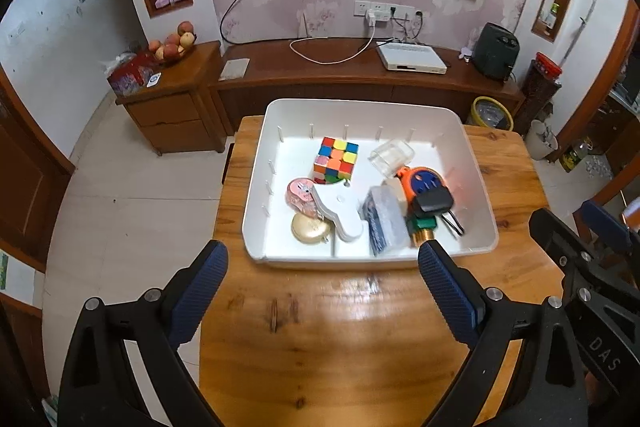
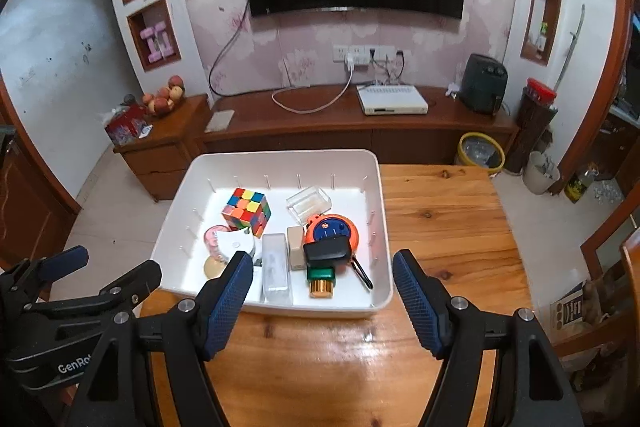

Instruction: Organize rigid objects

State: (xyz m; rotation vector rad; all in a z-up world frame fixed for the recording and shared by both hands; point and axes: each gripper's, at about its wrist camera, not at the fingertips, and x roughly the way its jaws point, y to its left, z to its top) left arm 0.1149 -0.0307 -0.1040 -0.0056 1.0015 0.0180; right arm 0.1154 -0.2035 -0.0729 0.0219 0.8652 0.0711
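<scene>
left tool (image 1: pixel 322 267): we hold it spread wide, empty, above the table (image 1: pixel 360 327);
right tool (image 2: pixel 322 281): spread, empty;
white bin (image 2: pixel 384 227): holds the cube (image 2: pixel 246 213)

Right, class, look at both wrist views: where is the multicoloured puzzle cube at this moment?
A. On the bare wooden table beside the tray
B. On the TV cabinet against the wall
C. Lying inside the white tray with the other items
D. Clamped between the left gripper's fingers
C: the puzzle cube sits on the floor of the white tray among the other items, while the left gripper and right gripper hang open and empty in front of the tray.
</scene>
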